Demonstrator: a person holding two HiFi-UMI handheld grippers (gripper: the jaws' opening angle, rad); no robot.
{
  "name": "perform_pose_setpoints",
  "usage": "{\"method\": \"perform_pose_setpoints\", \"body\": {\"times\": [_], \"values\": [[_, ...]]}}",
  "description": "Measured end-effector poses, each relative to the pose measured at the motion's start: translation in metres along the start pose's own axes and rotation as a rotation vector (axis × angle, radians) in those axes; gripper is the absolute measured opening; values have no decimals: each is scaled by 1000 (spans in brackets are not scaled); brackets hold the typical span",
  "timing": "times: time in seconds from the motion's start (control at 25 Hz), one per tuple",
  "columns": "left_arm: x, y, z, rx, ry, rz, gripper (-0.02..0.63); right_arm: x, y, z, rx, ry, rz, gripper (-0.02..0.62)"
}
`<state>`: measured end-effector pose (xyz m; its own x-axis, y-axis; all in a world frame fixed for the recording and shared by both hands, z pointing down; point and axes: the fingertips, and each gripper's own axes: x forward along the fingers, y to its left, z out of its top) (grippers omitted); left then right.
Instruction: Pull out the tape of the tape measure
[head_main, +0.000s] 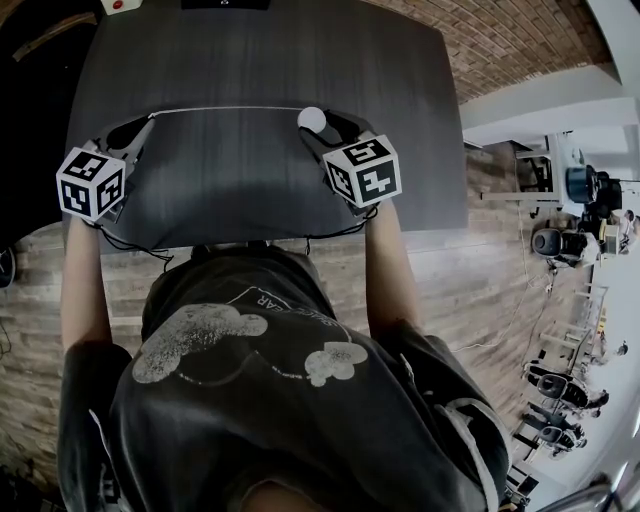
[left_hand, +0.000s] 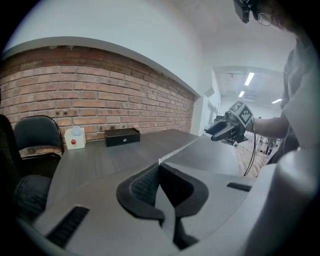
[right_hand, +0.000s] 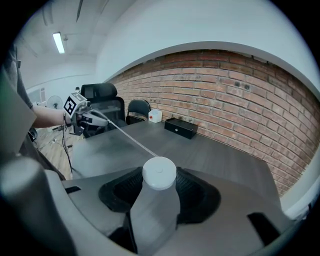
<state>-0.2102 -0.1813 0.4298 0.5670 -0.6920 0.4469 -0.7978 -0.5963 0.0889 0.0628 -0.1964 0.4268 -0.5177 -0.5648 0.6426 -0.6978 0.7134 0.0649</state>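
Note:
A white round tape measure (head_main: 311, 118) is held over the dark table (head_main: 270, 60), with my right gripper (head_main: 318, 124) shut on it. In the right gripper view its case (right_hand: 159, 172) fills the space between the jaws. The thin tape (head_main: 225, 109) stretches out straight to the left, to my left gripper (head_main: 140, 126), which is shut on the tape's end. In the left gripper view the tape (left_hand: 182, 149) leaves the closed jaws at the tip (left_hand: 159, 163) and runs to the right gripper (left_hand: 221, 131). In the right gripper view the tape (right_hand: 127, 138) leads to the left gripper (right_hand: 95, 118).
A black box (left_hand: 122, 136) and a small white box with a red button (left_hand: 75, 139) stand at the table's far edge by the brick wall. Black chairs (right_hand: 139, 109) stand beyond the table's end. The person's body is close to the near edge (head_main: 300, 240).

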Motion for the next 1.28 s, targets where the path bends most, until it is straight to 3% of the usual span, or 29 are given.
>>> {"method": "perform_pose_setpoints", "body": {"times": [0.36, 0.76, 1.28], "values": [[14, 1, -18, -23, 44, 29, 11, 16, -3, -11, 2, 12, 22, 229], [55, 16, -58, -15, 175, 96, 11, 69, -22, -41, 32, 47, 38, 229], [108, 39, -92, -34, 282, 162, 11, 125, -42, -81, 51, 106, 57, 229]]}}
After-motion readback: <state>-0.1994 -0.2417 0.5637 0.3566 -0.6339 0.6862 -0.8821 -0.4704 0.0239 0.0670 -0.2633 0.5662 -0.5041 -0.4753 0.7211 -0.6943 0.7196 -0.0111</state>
